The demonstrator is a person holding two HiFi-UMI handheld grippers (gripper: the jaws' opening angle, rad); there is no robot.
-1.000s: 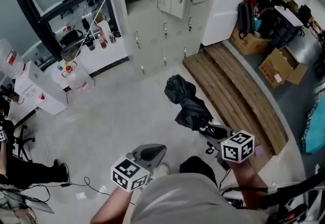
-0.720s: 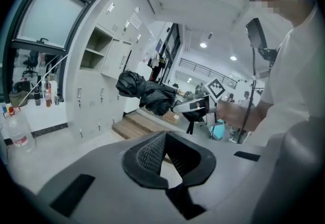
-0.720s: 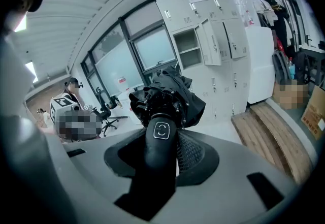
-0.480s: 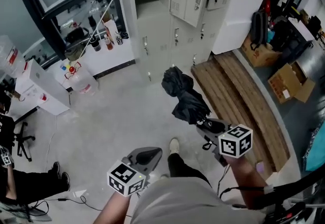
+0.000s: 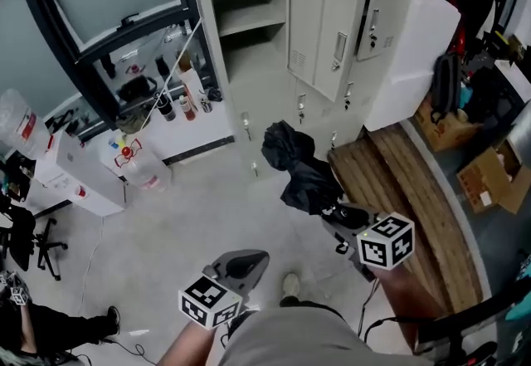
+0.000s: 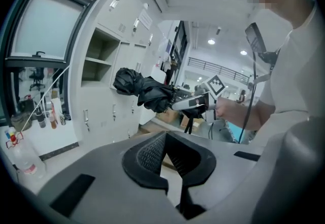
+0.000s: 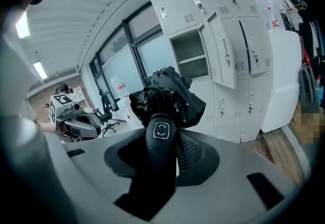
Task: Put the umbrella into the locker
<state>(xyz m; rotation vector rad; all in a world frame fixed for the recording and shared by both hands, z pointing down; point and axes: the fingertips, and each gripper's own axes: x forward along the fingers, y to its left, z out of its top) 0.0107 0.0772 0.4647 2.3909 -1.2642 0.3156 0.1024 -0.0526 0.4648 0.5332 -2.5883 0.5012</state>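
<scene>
A folded black umbrella (image 5: 299,172) hangs in the air in front of the grey lockers, its canopy bunched and pointing at them. My right gripper (image 5: 342,220) is shut on the umbrella's black handle (image 7: 161,142), and the canopy (image 7: 167,97) fills the space ahead of the jaws. An open locker compartment (image 5: 249,20) with a shelf stands straight ahead, also seen in the right gripper view (image 7: 189,56). My left gripper (image 5: 243,256) is lower left, shut and holding nothing (image 6: 165,139). From it I see the umbrella (image 6: 146,91) and the right gripper (image 6: 197,103).
Two locker doors (image 5: 330,34) stand ajar right of the open compartment. A water jug (image 5: 143,170) and bottles (image 5: 178,100) sit by the window ledge at left. A wooden pallet (image 5: 411,190), a white panel (image 5: 412,57) and cardboard boxes (image 5: 491,178) lie at right.
Both grippers have moved toward the lockers, which now look larger and nearer. The umbrella stays in the right gripper. The left gripper stays shut.
</scene>
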